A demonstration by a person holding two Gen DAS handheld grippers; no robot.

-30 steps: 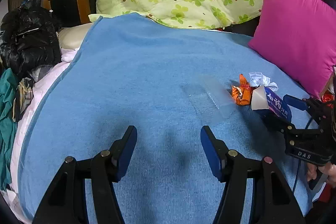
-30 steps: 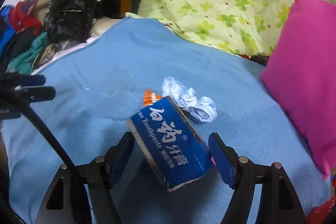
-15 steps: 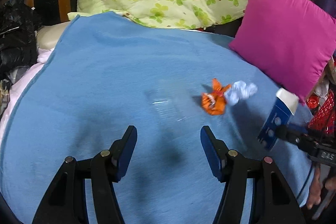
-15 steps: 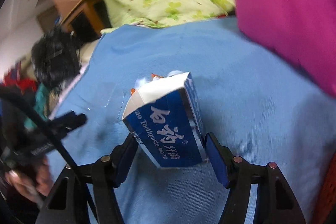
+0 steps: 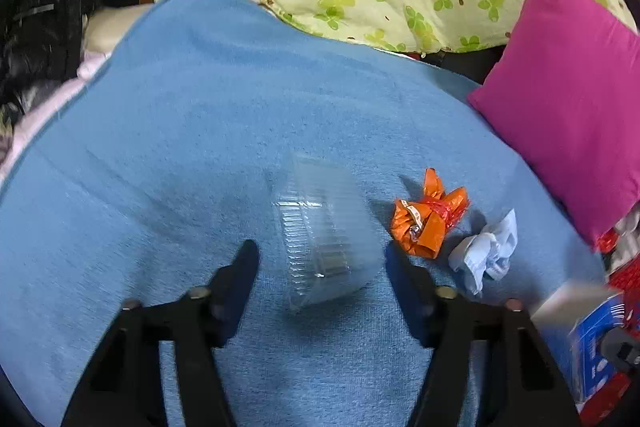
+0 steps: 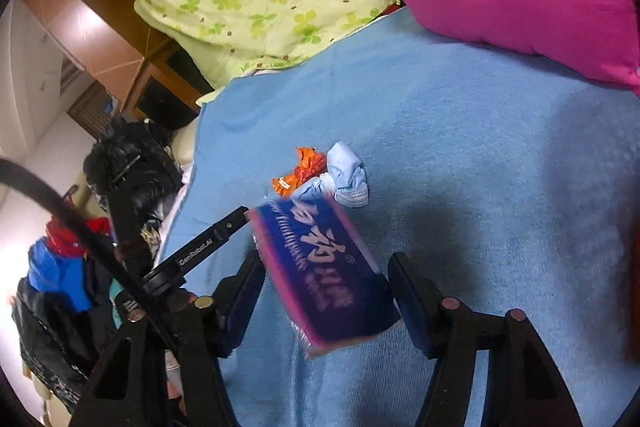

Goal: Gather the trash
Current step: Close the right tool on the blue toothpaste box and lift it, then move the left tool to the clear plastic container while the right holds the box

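1. Right gripper: fingers clamped on the blue toothpaste box, lifted clear of the blue blanket.
2. Left gripper: fingers spread wide, straddling the clear plastic container, which appears empty; no contact visible.
3. Remaining on the blanket: orange wrapper at 3 o'clock of the container; crumpled white paper just beyond.
4. Judged progress: one item collected, three outstanding. No trash receptacle identifiable.

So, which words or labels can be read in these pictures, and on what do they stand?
"GenRobot.AI": on the black arm of the left claw.
Blue cardboard toothpaste box in the right claw: white Chinese characters and a Latin line, too blurred to read.
Orange crumpled wrapper: print too small.
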